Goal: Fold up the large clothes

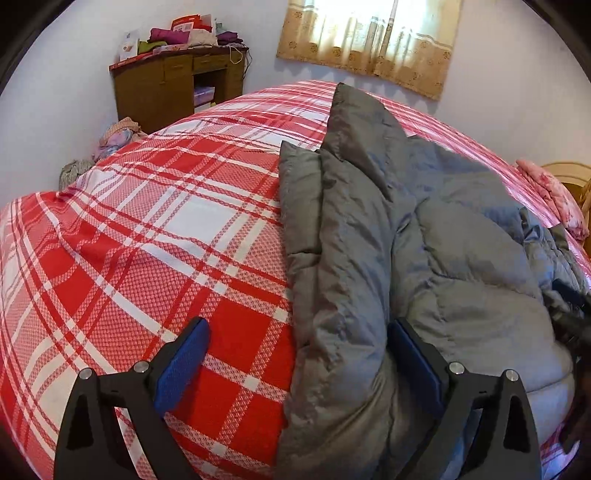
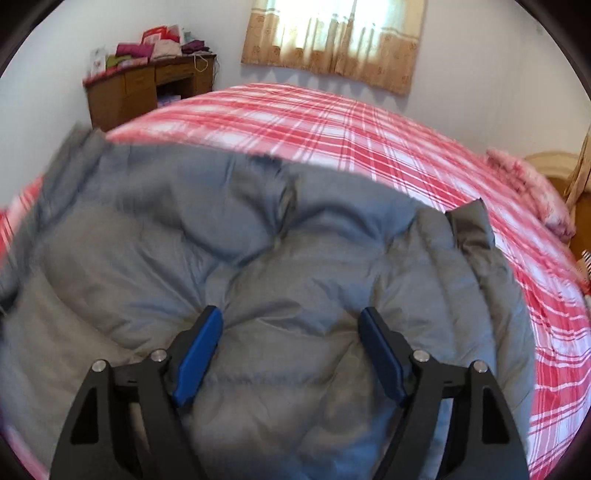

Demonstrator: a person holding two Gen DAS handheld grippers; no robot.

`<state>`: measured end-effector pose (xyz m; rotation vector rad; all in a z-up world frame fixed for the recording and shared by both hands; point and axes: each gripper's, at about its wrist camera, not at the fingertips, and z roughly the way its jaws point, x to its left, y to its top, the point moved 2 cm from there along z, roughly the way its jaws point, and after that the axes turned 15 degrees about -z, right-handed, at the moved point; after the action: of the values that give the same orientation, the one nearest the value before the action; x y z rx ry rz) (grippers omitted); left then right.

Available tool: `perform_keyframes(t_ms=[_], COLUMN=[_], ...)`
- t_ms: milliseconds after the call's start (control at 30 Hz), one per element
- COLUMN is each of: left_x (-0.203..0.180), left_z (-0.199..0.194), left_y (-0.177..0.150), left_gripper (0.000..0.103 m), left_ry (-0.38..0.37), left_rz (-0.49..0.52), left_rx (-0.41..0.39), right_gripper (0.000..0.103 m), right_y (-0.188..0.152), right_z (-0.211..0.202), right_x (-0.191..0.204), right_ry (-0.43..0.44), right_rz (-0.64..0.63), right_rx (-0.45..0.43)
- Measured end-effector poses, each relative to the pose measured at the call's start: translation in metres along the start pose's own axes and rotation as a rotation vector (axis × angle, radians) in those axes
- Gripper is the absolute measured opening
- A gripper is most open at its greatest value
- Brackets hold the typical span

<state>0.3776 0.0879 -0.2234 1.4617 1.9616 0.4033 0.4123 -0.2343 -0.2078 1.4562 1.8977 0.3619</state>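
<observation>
A large grey puffer jacket [image 1: 424, 240] lies on a bed with a red and white plaid cover [image 1: 166, 229]. In the left wrist view its left edge and a sleeve run up the middle of the frame. My left gripper [image 1: 297, 328] is open, its jaws standing either side of the jacket's left edge, holding nothing. In the right wrist view the jacket [image 2: 258, 258] fills the lower frame, blurred. My right gripper [image 2: 291, 317] is open just above the jacket's padded body. The right gripper also shows as a dark shape at the right edge of the left wrist view [image 1: 572, 314].
A brown wooden desk [image 1: 177, 85] piled with clothes and boxes stands against the far wall. A curtained window [image 1: 369, 33] is behind the bed. A pink pillow [image 1: 554, 192] lies at the bed's right end by a wooden headboard [image 2: 576, 206]. Loose clothes [image 1: 114, 140] lie at the far left.
</observation>
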Motion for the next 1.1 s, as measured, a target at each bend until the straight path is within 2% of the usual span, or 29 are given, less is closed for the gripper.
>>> perform_keyframes(t_ms=[67, 200, 333, 433, 600, 667, 700, 733, 767, 800, 833, 933, 1100], left_x=[0.001, 0.008, 0.031, 0.035, 0.023, 0.020, 0.018, 0.017, 0.014, 0.013, 0.013, 0.015, 0.014], left_z=[-0.002, -0.021, -0.050, -0.058, -0.039, -0.034, -0.033, -0.032, -0.031, -0.026, -0.022, -0.022, -0.029], left_y=[-0.001, -0.013, -0.028, -0.041, -0.042, -0.037, -0.034, -0.033, -0.032, -0.032, -0.031, -0.034, -0.036], left_gripper=[0.097, 0.097, 0.097, 0.097, 0.097, 0.096, 0.085, 0.064, 0.050, 0.031, 0.024, 0.013, 0.007], left_ry=[-0.003, 0.006, -0.010, -0.043, -0.056, -0.064, -0.086, -0.116, -0.165, -0.237, -0.264, -0.285, -0.281], left_rz=[-0.009, -0.049, -0.140, -0.168, -0.183, -0.192, -0.193, -0.195, -0.205, -0.231, -0.253, -0.274, -0.234], left_rx=[0.011, 0.018, -0.008, 0.005, 0.026, 0.003, -0.001, 0.001, 0.014, 0.059, 0.076, 0.071, 0.065], right_gripper=[0.082, 0.081, 0.081, 0.089, 0.092, 0.093, 0.093, 0.093, 0.093, 0.093, 0.093, 0.093, 0.093], right_y=[0.001, 0.002, -0.011, -0.027, -0.040, -0.039, -0.038, -0.039, -0.040, -0.040, -0.041, -0.042, -0.041], right_z=[0.004, 0.002, -0.049, -0.074, -0.042, -0.039, -0.038, -0.039, -0.039, -0.039, -0.040, -0.040, -0.040], right_x=[0.003, -0.003, -0.009, 0.003, 0.022, 0.025, 0.025, 0.025, 0.026, 0.026, 0.026, 0.027, 0.027], right_ry=[-0.014, 0.025, 0.052, 0.040, 0.027, 0.016, 0.017, 0.020, 0.021, 0.020, 0.017, 0.016, 0.022], right_rz=[-0.016, -0.006, 0.050, 0.028, -0.014, -0.024, -0.021, -0.020, -0.020, -0.020, -0.022, -0.023, -0.018], right_rx=[0.008, 0.026, -0.041, -0.078, -0.032, -0.031, -0.029, -0.030, -0.031, -0.033, -0.032, -0.032, -0.034])
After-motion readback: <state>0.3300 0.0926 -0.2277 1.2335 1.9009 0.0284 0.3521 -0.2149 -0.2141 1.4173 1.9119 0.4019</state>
